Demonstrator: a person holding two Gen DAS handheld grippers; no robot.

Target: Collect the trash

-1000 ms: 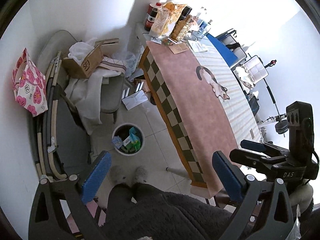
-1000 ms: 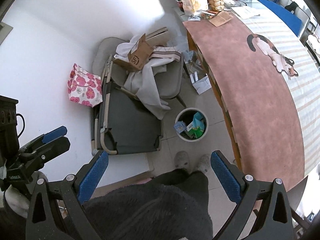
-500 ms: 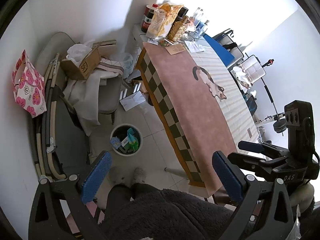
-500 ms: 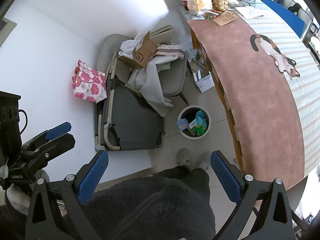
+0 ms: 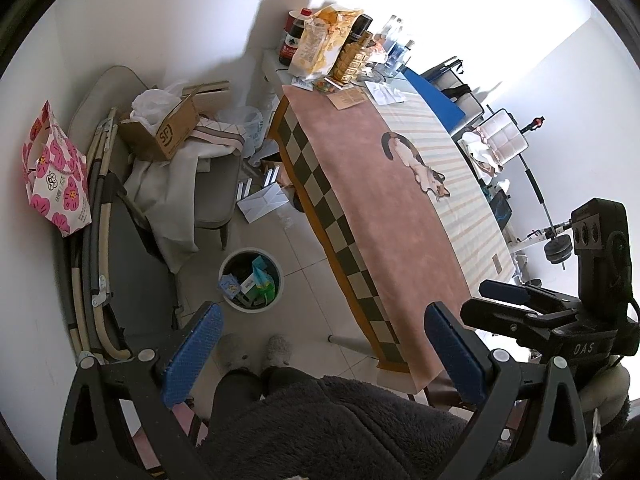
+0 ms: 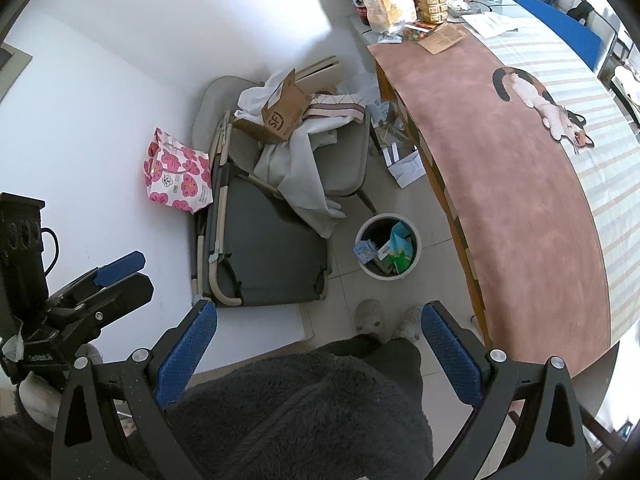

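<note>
Your left gripper (image 5: 320,354) and right gripper (image 6: 316,346) both hang spread wide, gripping nothing. The trash bin (image 5: 251,279), holding wrappers, sits at frame centre, left of the table (image 5: 384,208).

One round trash bin (image 5: 251,280) stands on the floor, holding several packets whose exact number cannot be told. One cardboard box (image 5: 164,130) sits on the far left chair (image 5: 216,196). One pink flowered bag (image 5: 54,172) leans at the left wall. Two grippers show: left gripper (image 5: 320,354), right gripper (image 6: 316,350). Two slippers (image 6: 390,320) are near.
</note>
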